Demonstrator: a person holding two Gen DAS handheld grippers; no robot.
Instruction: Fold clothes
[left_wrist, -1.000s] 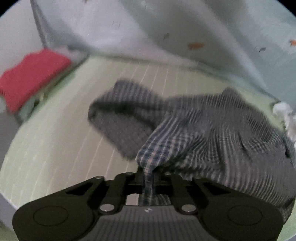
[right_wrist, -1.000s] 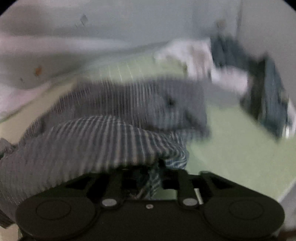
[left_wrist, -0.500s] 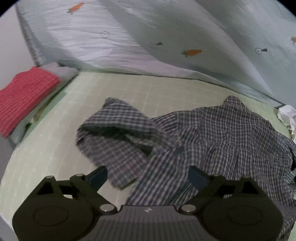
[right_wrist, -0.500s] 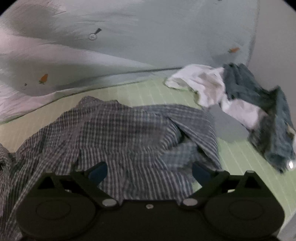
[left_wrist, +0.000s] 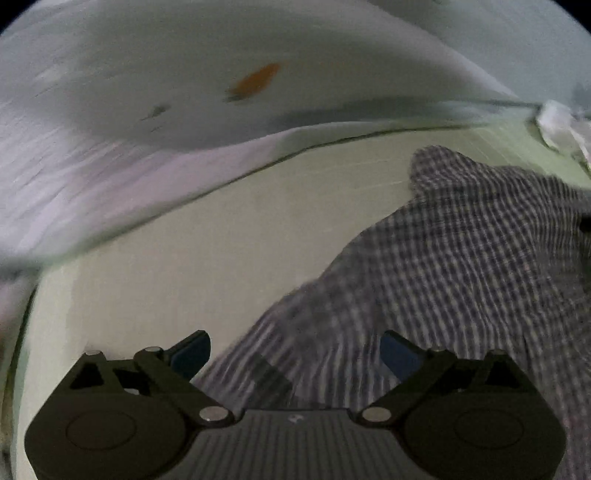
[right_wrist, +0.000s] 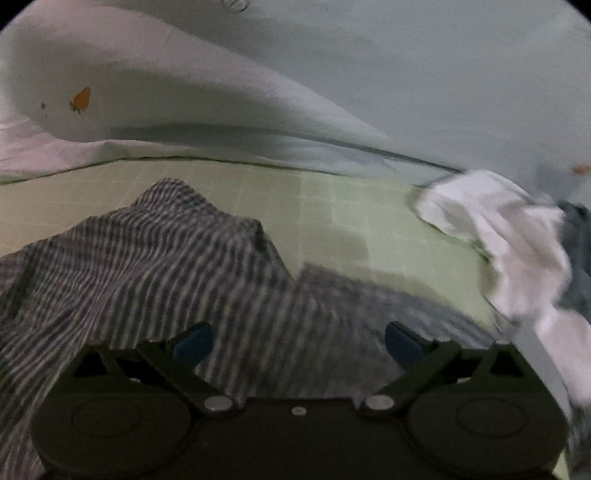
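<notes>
Lying rumpled on the pale green gridded mat (right_wrist: 369, 206), the checked shirt (right_wrist: 155, 266) spreads beneath both tools. Left gripper (left_wrist: 295, 354): jaws spread wide, nothing between them, shirt fabric under its right half. Right gripper (right_wrist: 299, 350): jaws likewise apart and empty above the shirt. A white garment (right_wrist: 509, 236) sits at the mat's right side. A pale carrot-print sheet (left_wrist: 258, 81) borders the far edge. Both views are blurred.

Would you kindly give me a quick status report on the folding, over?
Left gripper open, right gripper open, both empty. Checked shirt crumpled on green mat, unfolded. White garment lies right, clear of shirt.
</notes>
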